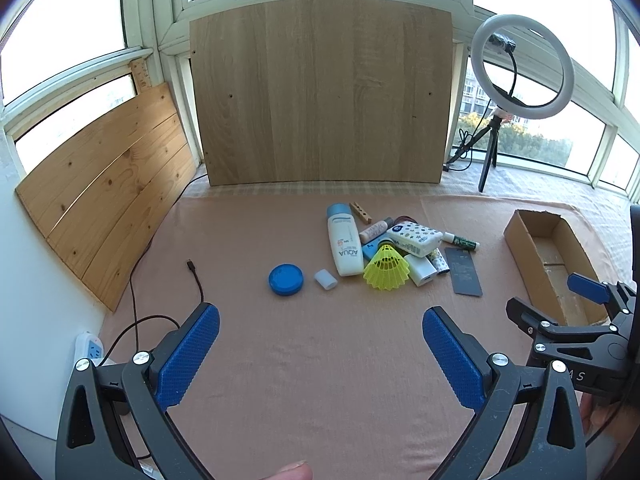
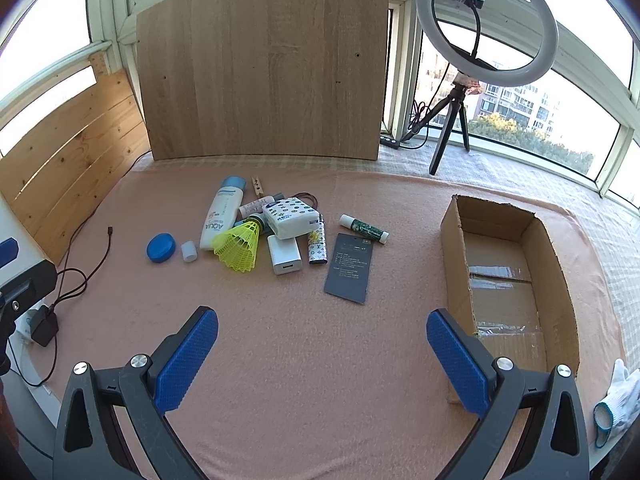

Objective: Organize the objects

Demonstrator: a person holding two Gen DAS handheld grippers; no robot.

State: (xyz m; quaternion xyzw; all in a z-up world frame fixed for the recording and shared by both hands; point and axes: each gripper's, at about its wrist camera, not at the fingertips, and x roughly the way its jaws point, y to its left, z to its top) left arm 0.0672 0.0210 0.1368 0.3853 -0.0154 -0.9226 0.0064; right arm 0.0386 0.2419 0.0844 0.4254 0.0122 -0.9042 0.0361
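White AQUA-labelled tube [image 2: 220, 216] beside yellow shuttlecock [image 2: 238, 245]

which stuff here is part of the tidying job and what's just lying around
Job:
- open cardboard box
- yellow plastic shuttlecock
- white AQUA sunscreen tube
- round blue lid
- dark grey card
- white power bank

Just there:
- white ring light on tripod
- white knit glove
- black charging cable

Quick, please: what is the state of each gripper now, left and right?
Left gripper: open, holding nothing.
Right gripper: open, holding nothing.
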